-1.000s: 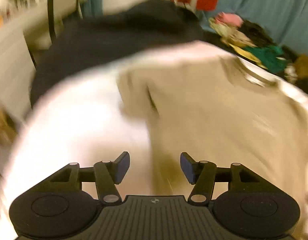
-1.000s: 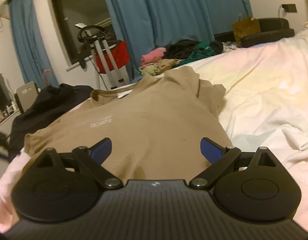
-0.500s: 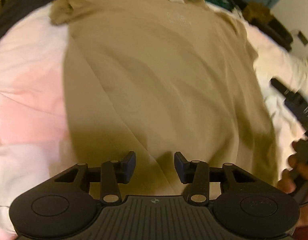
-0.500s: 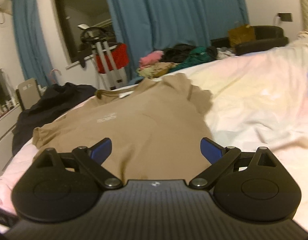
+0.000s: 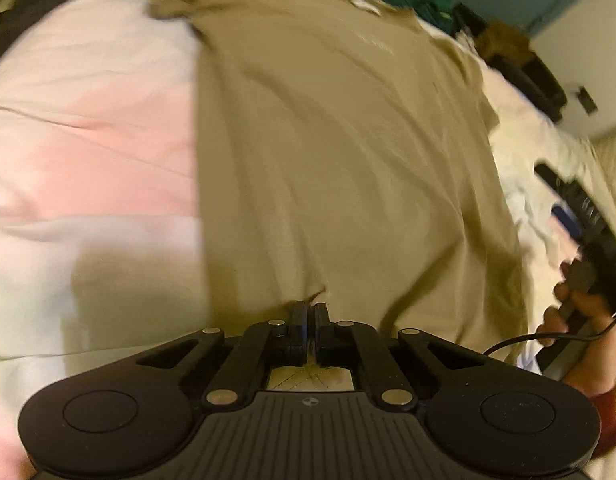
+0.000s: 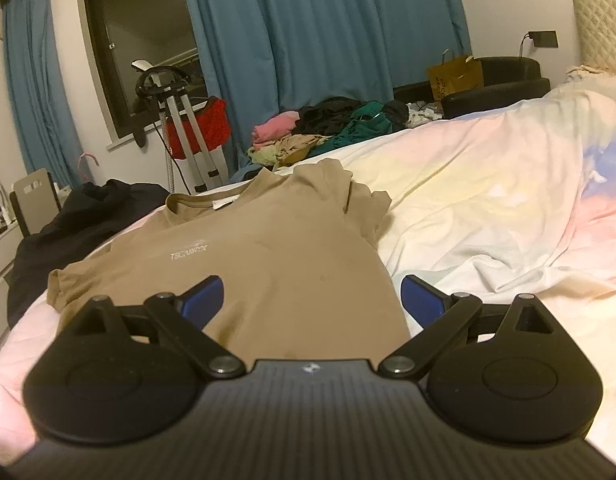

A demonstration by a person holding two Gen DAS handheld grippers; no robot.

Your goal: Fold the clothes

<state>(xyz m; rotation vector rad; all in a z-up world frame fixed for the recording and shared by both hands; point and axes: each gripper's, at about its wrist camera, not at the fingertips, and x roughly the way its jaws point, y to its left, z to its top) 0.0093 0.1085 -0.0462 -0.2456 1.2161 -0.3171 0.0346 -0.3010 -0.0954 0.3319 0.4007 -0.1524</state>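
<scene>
Now left gripper (image 5: 308,316) fingers pinched on the hem of the tee (image 5: 340,152) lying flat on the bed (image 5: 92,120), right gripper (image 6: 312,300) fingers wide, holding nothing above the right hem; one-sided pull could skew or bunch it

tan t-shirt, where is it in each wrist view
Left wrist: the tan t-shirt fills the centre, collar at the top, hem at the left gripper.
Right wrist: it lies left of centre, collar far, beyond the open right gripper.
Shared landmark: the white collar label.
</scene>
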